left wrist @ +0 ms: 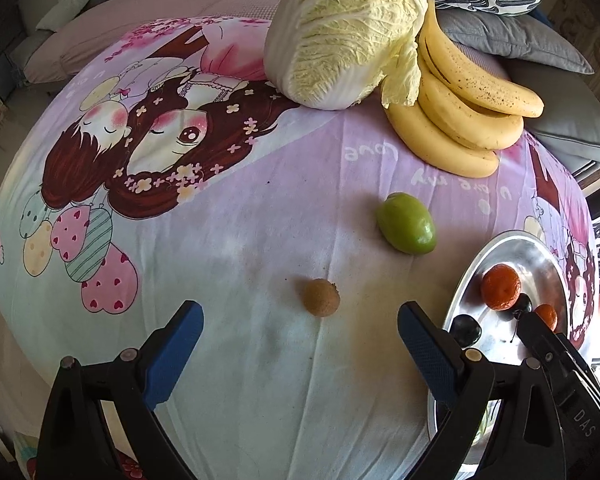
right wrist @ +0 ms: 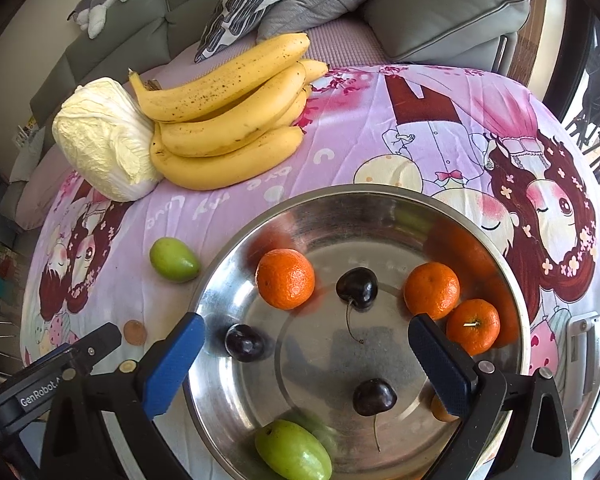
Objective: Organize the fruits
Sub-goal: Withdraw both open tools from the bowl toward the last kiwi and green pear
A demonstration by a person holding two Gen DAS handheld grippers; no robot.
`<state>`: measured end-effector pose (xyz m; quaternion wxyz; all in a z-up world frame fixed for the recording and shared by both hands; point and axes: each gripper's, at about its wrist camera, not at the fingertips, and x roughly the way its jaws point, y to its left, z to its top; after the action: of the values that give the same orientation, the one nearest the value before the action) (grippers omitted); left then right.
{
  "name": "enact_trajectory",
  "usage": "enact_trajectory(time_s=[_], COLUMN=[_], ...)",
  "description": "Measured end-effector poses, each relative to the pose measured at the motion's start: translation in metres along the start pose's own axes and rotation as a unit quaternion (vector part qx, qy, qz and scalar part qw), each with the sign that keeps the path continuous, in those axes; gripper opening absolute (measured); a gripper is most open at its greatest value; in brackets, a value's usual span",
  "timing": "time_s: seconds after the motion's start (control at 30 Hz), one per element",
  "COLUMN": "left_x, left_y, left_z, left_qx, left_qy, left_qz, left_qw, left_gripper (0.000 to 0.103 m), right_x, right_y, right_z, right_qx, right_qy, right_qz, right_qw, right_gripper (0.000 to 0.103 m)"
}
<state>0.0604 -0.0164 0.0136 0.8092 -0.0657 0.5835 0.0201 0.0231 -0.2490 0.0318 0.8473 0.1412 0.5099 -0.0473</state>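
- Bedsheet [left wrist: 260,360], printed with cartoon figures and hearts, covers the whole work surface; a grey sofa [right wrist: 440,12] with cushions stands behind it.
- Napa cabbage [left wrist: 340,32] lies at the far side of the sheet, touching the bunch of bananas [left wrist: 460,108] just beside it; one loose leaf hangs over the bananas.
- Steel bowl [right wrist: 340,208] sits on the near right part of the sheet, directly under the right gripper.
- Left gripper [left wrist: 300,336] hovers over the sheet with its blue-padded fingers spread wide and nothing between them; the bowl's rim lies beside its right finger.
- Right gripper [right wrist: 306,352] hangs above the bowl, fingers likewise spread apart and empty.
- Three mandarins rest in the bowl: one mandarin [right wrist: 286,278] toward the left, the other two touching each other on the right.
- Green fruit [right wrist: 294,450] lies at the bowl's near edge; a second green fruit [left wrist: 406,224] lies on the sheet outside the bowl, between the bananas and the rim.
- Small brown fruit [left wrist: 321,297] sits on the sheet near the left gripper, ahead of its open fingers, apart from the bowl.
- Three dark cherries lie in the bowl: one cherry [right wrist: 357,288] near the middle with its stem, one on the left, one toward the near side.
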Motion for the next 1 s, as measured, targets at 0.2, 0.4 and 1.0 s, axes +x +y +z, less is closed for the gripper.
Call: enact_trajectory(time_s=[0.2,0.4,1.0], left_x=[0.003,0.009,0.019], left_y=[0.007,0.023,0.066], left_z=[0.006,0.008,0.014], left_qx=[-0.003,-0.012,-0.041], left_qy=[0.003,0.014,0.053], left_qz=[-0.009,0.012,-0.064], left_qw=[0.9999,0.9997,0.9957], left_gripper=[0.098,0.098,0.098], right_x=[0.003,0.008,0.022], right_y=[0.008,0.016,0.04], right_z=[0.002,0.002,0.003], right_qx=[-0.002,0.005,-0.003], right_qy=[-0.004,0.005,0.042], right_qz=[-0.019,-0.01,0.031], right_qw=[1.0,1.0,0.999], right_gripper=[0.103,0.103,0.103])
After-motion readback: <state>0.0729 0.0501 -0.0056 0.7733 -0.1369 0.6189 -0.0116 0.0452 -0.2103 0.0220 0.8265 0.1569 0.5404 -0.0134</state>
